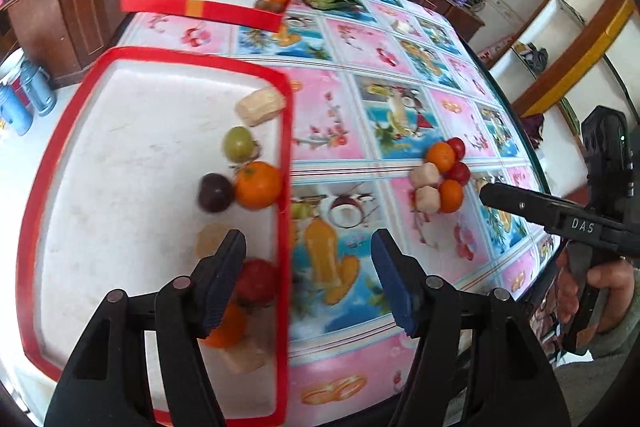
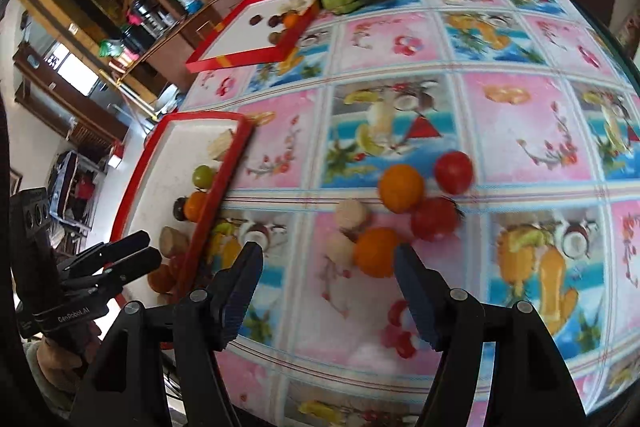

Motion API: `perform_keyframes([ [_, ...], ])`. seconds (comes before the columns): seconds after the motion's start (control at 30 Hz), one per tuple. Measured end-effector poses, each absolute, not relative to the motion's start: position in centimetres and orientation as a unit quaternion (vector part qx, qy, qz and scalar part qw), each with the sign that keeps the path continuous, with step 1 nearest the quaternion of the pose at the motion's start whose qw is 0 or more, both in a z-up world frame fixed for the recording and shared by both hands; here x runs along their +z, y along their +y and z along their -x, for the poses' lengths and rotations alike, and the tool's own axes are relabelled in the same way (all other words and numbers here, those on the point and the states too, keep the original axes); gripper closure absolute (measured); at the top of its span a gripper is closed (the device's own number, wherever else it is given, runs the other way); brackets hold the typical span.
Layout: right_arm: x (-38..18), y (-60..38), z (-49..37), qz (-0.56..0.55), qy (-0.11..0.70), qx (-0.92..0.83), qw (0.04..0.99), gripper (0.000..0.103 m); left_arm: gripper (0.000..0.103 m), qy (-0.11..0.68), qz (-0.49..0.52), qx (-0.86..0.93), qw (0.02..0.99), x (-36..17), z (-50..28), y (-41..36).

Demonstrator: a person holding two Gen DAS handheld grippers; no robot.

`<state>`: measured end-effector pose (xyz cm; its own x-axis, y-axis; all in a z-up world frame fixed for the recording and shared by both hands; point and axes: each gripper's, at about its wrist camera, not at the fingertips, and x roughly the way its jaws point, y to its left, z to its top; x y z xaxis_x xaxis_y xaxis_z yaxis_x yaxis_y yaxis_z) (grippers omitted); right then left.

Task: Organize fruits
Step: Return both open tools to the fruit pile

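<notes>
Now my left gripper [image 1: 308, 247] hangs with jaws apart and empty, straddling the right rim of the near red-edged white tray [image 1: 140, 155], where an orange mandarin [image 1: 258, 185] and a green fruit [image 1: 239, 143] lie against that rim. My right gripper [image 2: 328, 263] is likewise spread and empty over the bright patterned tablecloth [image 2: 520, 115], just short of the loose cluster of oranges and red tomatoes [image 2: 416, 203], with bare cloth around it.
</notes>
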<state>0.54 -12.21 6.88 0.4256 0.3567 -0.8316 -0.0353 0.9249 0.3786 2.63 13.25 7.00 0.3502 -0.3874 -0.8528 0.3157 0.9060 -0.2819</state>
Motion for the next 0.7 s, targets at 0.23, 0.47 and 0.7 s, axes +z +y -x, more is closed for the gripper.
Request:
perform_keyframes([
  [0.23,5.5,-15.9,1.5,-0.179,0.527,0.081,0.827,0.033,0.039,0.545,-0.011,-0.248,0.801,6.0,-3.1,8.5],
  [0.47,5.1,-17.4,1.2,-0.172,0.526,0.070,0.830,0.036,0.039,0.551,-0.077,-0.285,0.780,4.2,-3.3,2.8],
  [0.7,3.6,-17.6,-1.4,-0.128,0.550,0.074,0.822,0.052,0.054,0.547,-0.139,-0.296,0.771,2.4,-3.7,-1.6],
])
